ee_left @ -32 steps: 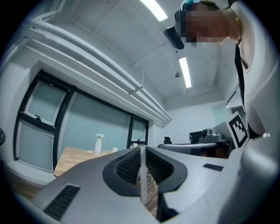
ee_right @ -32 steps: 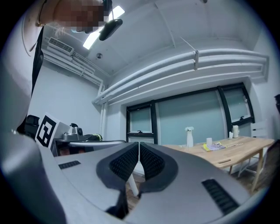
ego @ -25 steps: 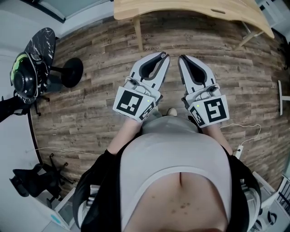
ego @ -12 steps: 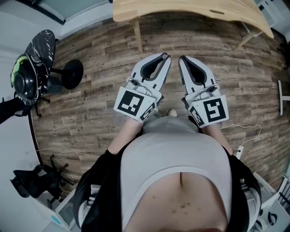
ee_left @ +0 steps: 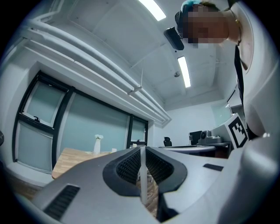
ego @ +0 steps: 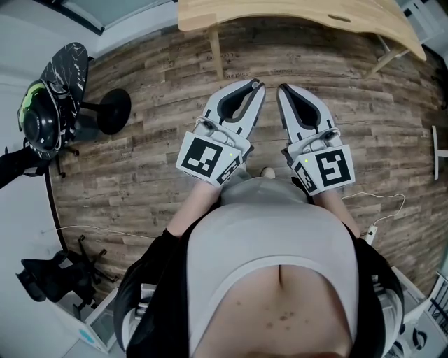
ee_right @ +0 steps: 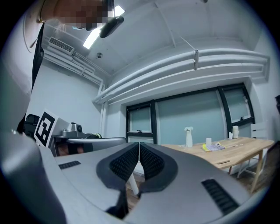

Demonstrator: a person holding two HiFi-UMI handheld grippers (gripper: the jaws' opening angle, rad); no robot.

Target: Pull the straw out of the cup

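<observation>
Both grippers are held side by side in front of the person's torso, above the wooden floor and pointing level toward a light wooden table [ego: 294, 14]. My left gripper [ego: 258, 84] has its tips together with nothing between them, and its pads meet in the left gripper view [ee_left: 142, 151]. My right gripper [ego: 281, 88] is likewise shut and empty, its pads touching [ee_right: 139, 146]. Far off on the table [ee_right: 227, 151] stand a small white cup [ee_right: 208, 141], a taller white container [ee_right: 235, 131] and a white vase [ee_right: 188, 136]. I cannot make out a straw.
A black round-based stool [ego: 105, 110] and a chair carrying a helmet [ego: 42, 115] stand at the left. A thin cable [ego: 371, 203] runs over the floor at the right. A black stand [ego: 49, 276] sits at the lower left. A yellow booklet [ee_right: 214, 147] lies on the table.
</observation>
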